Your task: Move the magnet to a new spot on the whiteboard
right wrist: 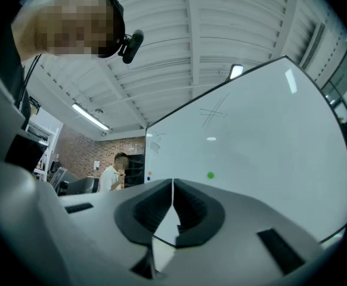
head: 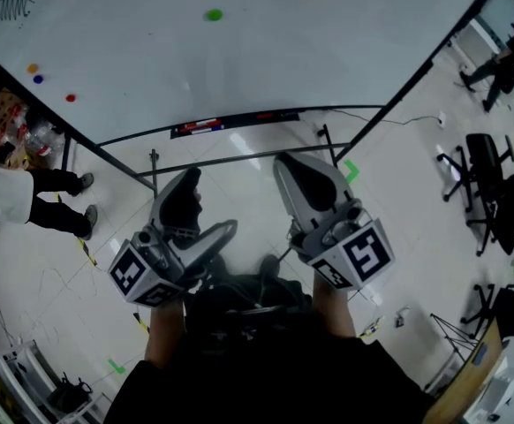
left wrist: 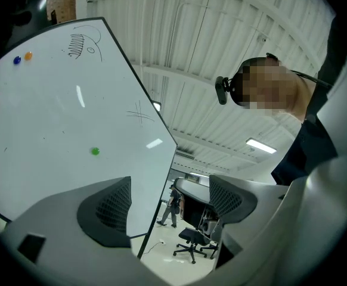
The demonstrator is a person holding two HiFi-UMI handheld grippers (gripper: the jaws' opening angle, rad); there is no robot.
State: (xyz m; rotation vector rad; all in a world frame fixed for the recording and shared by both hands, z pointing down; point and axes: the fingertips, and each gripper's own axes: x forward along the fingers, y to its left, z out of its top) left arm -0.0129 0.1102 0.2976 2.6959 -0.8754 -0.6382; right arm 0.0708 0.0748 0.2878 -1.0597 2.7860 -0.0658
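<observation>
At the far left of the head view a person in a white top and dark trousers (head: 29, 197) stands on the pale glossy floor (head: 239, 153). Above, on the large white whiteboard (head: 266, 51), sit a small orange round magnet (head: 33, 68), a blue one (head: 38, 79) and a red one (head: 71, 98), close together near the board's left edge, under a black scribbled drawing (head: 5, 7).

The left gripper (head: 195, 217) is held low before the board with its grey jaws spread. In its own view nothing is between them, only open room beyond.

Along the board's lower edge runs a long dark ledge tray (head: 239, 122). It holds a few small red, white and blue items, too small to identify.

The small green round magnet (head: 214, 14) sticks to the whiteboard near its upper middle, alone on bare white surface and well apart from both grippers.

The right gripper (head: 306, 179) is just beside the left one, its jaws pressed together and pinching nothing.

To the right, black office chairs (head: 485, 170) stand on the floor.
</observation>
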